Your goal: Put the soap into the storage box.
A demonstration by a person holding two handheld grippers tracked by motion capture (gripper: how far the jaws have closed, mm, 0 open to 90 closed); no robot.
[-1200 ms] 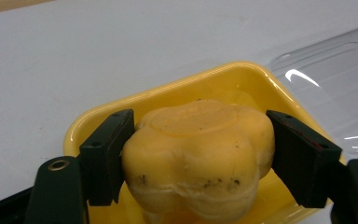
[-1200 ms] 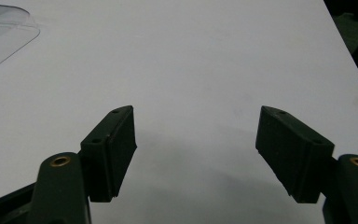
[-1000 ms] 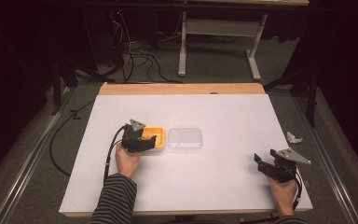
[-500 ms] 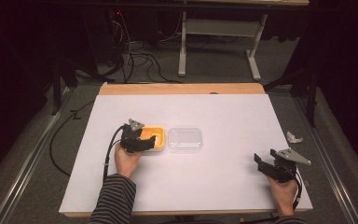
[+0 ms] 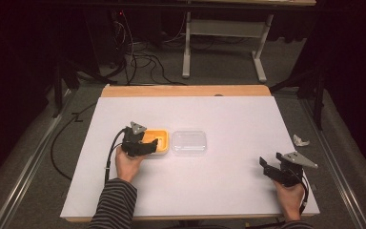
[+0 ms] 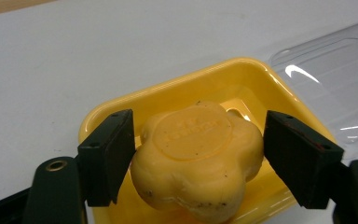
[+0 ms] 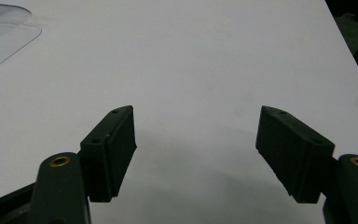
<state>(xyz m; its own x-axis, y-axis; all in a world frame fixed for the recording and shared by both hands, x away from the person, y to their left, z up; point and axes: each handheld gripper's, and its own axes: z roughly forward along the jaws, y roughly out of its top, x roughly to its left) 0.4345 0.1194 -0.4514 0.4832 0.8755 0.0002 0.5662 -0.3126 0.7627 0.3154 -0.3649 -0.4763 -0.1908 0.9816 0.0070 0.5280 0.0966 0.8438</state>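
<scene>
Holding steady over the work, my left gripper (image 6: 193, 154) had its two black jaws on either side of a yellow, flower-shaped soap bar (image 6: 198, 161), which sat in a yellow soap dish (image 6: 242, 77) directly beneath. The jaws had just been closing around the bar. The left pad (image 6: 109, 156) looked to be touching it, while a thin gap showed at the right pad, so I judged the grip not yet firm. To do this step well, I thought I should centre the bar between the pads, squeeze gently because soap can slip or dent, and lift straight up so it cleared the dish wall without dragging the dish along.

Just beyond the dish, to the gripper's right, lay the clear plastic lid (image 6: 335, 79), flat on the white table (image 6: 74, 56) and close beside the dish.

Well apart, toward the near right corner of the table in the high view, my right gripper (image 5: 272, 168) rested with its jaws spread wide and nothing between them, ready to steady the dish if it shifted.
</scene>
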